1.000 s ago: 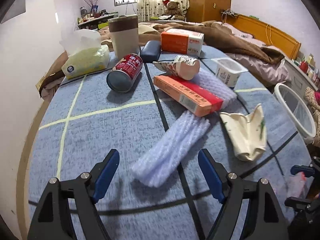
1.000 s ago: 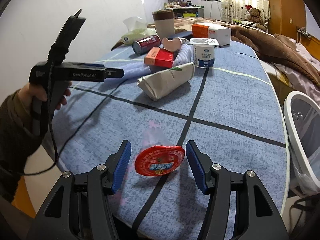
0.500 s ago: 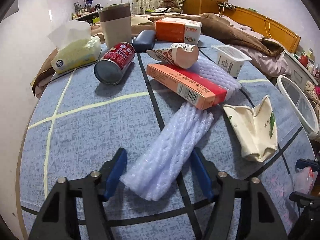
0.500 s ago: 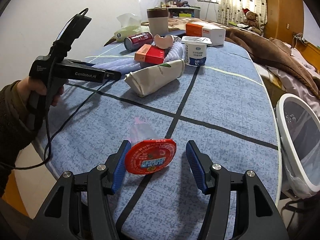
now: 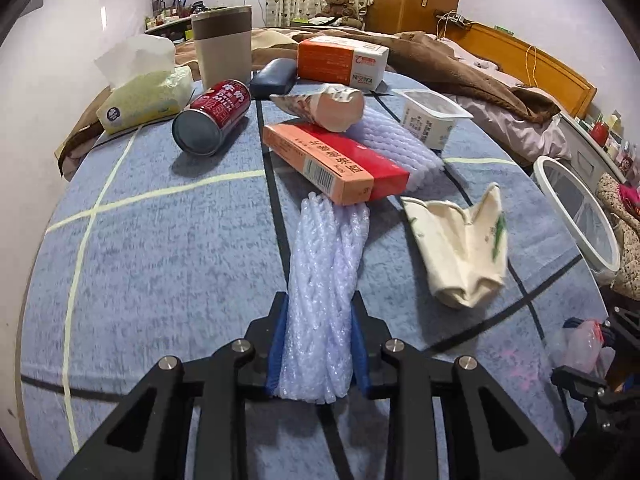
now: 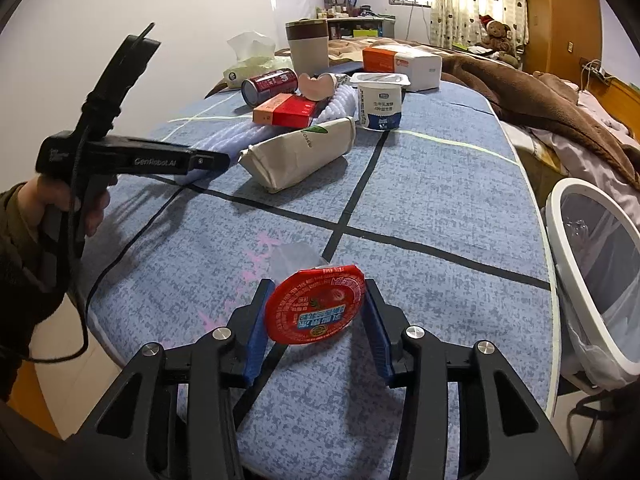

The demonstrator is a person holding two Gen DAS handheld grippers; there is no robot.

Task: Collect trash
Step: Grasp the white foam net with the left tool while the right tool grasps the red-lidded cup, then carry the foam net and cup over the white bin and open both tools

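Observation:
A long roll of clear bubble wrap (image 5: 332,240) lies on the blue tablecloth (image 5: 160,260), its far end tucked under a red-orange box (image 5: 340,160). My left gripper (image 5: 320,300) is shut on the roll's near end, and the pads squeeze it narrow. In the right wrist view a small clear cup with a round red lid (image 6: 316,308) sits tilted between the blue pads of my right gripper (image 6: 317,292). Its jaws are closing, and both pads touch the lid's edges. A hand holds the left gripper (image 6: 216,160) at the left.
A white-rimmed bin with a clear liner (image 6: 560,216) stands off the table's right edge. On the table lie a cream paper bag (image 5: 460,248), a red can (image 5: 216,116), a yogurt cup (image 5: 428,120), a crumpled wrapper (image 5: 332,106), a tissue pack (image 5: 144,92) and a tumbler (image 5: 222,44).
The left jaws closed from wide open onto the bubble wrap roll and pinched it. The right jaws narrowed onto the red-lidded cup, which now tilts up between the pads.

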